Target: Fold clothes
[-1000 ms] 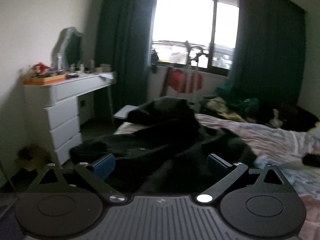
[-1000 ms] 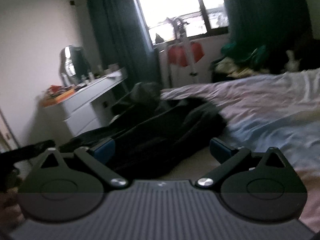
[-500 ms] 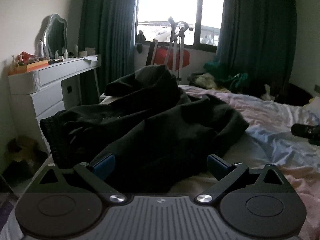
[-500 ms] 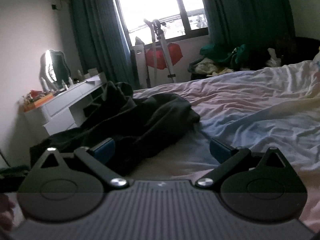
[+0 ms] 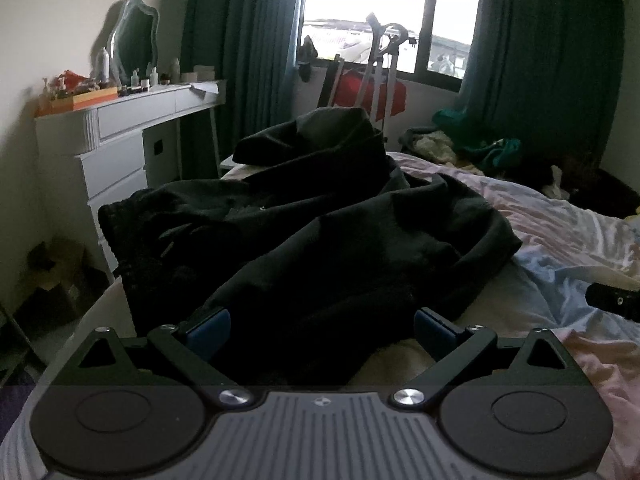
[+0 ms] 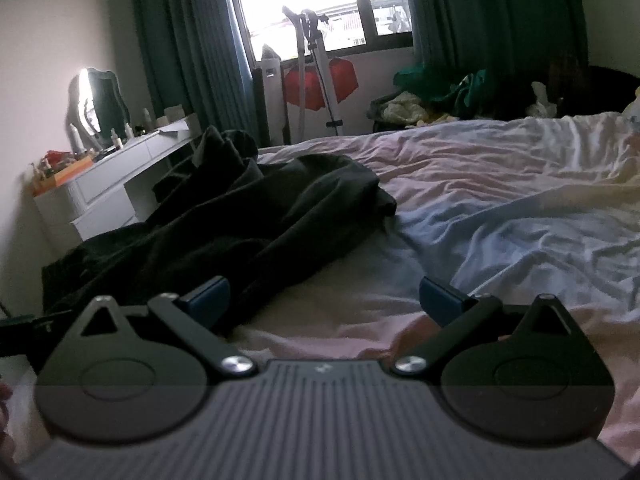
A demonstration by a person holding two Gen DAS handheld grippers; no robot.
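Room: dim bedroom, bright window (image 5: 372, 12) between dark teal curtains (image 5: 548, 60), white dresser with a mirror (image 5: 120, 140) against the left wall.
Surface: bed covered by a rumpled pale pink and blue sheet (image 6: 500, 200).
Garment: crumpled black fabric garment (image 5: 320, 232) heaped on the left part of the bed, near the dresser side; one edge trails toward the cameras.
Left gripper (image 5: 322, 328): blue-padded fingers (image 5: 208, 330) spread wide, nothing between them; it sits low just over the near edge of the garment, contact not clear.
Right gripper (image 6: 324, 298): fingers (image 6: 440, 300) equally wide apart, holding nothing; left fingertip lies beside the garment's near edge, right one over bare sheet.
Behind: red item on a metal stand (image 6: 320, 80) below the window; pile of green and yellow clothes (image 6: 440, 92) beyond the bed.
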